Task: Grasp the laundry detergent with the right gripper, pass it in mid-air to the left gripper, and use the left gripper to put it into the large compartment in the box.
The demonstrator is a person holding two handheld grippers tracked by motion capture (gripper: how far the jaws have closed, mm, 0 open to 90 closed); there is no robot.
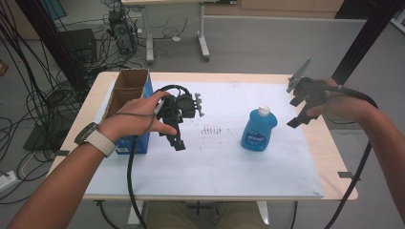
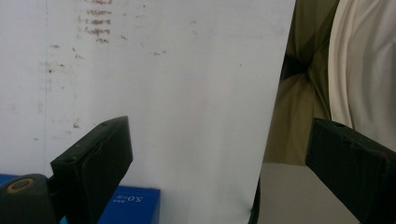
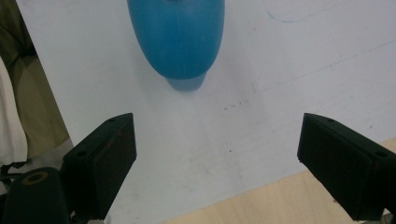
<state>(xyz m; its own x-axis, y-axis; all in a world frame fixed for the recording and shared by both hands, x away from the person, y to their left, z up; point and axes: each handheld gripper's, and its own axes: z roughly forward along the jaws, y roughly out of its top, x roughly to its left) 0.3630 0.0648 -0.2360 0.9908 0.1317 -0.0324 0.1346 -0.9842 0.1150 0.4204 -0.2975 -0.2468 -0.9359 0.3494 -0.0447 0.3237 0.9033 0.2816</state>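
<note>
Table (image 1: 296,176): a white sheet covers most of it and bare wood shows along the right edge, so a bottle dragged that way could, I'd judge, catch where the sheet ends.
Cardboard box (image 1: 125,95): stands at the left rear of the table, open at the top, with two compartments and a blue front. What lies inside can't be made out from here, and its blue wall shows at the bottom of the left gripper view (image 2: 126,205).
Box risk: the left hand is just beside it, so a careless swing could knock the box.
Blue bottle (image 1: 258,130): upright right of centre on the sheet, cap on, with blue liquid inside. In the right gripper view (image 3: 176,37) it sits ahead of the jaws, well apart from them.
Bottle risk: tall and rounded, so my guess is that an off-centre pinch squirts it sideways or tips it over.
Left gripper (image 1: 177,141): jaws spread wide, nothing between them, hovering over bare sheet.
Right gripper (image 1: 296,112): jaws wide apart too, empty, raised near the table's right edge beside the bottle.
Cable risk: the trailing cables could snag on the table's edge.
</note>
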